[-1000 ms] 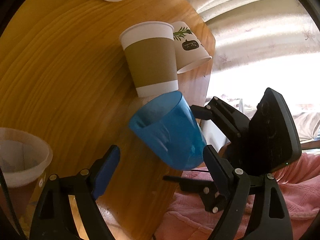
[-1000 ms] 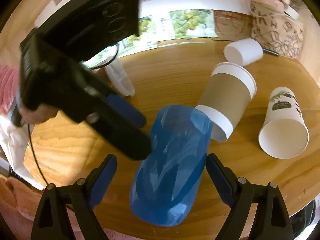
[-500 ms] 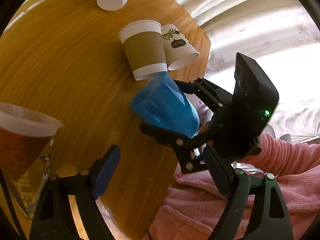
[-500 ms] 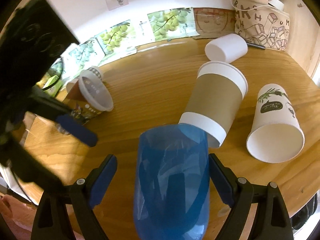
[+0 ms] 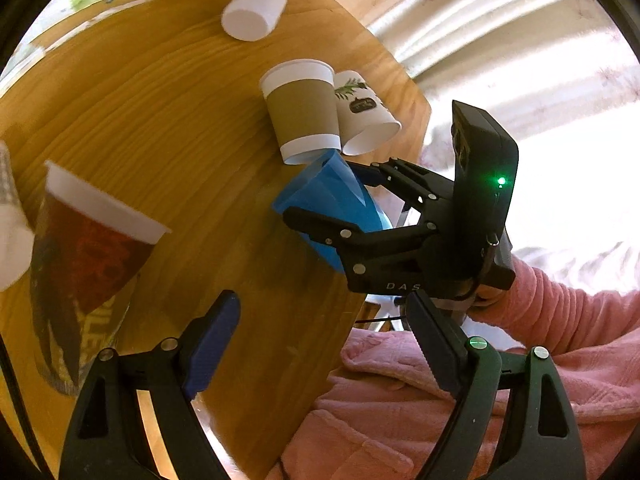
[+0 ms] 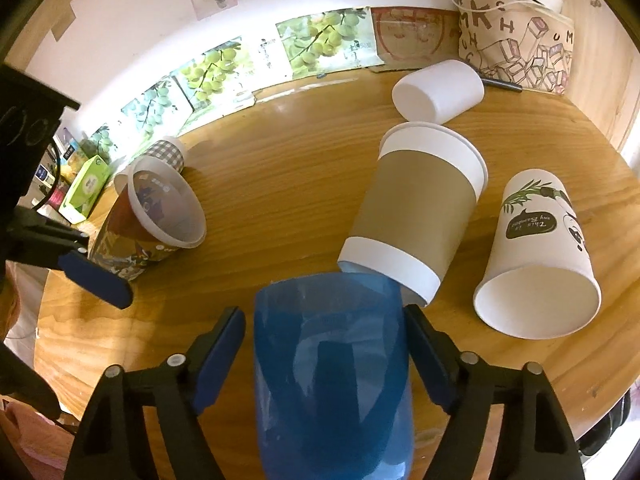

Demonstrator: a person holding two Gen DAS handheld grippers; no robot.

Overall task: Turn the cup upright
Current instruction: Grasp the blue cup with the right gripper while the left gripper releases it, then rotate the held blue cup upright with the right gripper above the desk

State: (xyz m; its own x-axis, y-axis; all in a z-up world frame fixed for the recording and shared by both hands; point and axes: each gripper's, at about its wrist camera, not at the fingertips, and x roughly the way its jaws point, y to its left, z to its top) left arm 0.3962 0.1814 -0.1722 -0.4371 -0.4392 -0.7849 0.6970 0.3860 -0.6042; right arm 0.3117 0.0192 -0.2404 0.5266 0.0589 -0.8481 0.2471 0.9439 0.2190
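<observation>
A translucent blue plastic cup (image 6: pixel 332 372) sits between the fingers of my right gripper (image 6: pixel 324 344), mouth toward the table's middle, tilted above the wooden table (image 6: pixel 280 184). The right finger pad touches its side; a small gap shows at the left pad. In the left wrist view the blue cup (image 5: pixel 328 204) is gripped by the right gripper (image 5: pixel 340 200) near the table's right edge. My left gripper (image 5: pixel 320 336) is open and empty, apart from the cup, over the table's near edge.
A brown-sleeved paper cup (image 6: pixel 416 216), a white leaf-print cup (image 6: pixel 536 256) and a plain white cup (image 6: pixel 438 90) lie on their sides. A printed cup (image 6: pixel 156 220) stands at left. A patterned bag (image 6: pixel 516 52) stands at the back right.
My left gripper has drawn back from the blue cup, leaving it in the right gripper. The cup has turned so its mouth points further toward the table's middle.
</observation>
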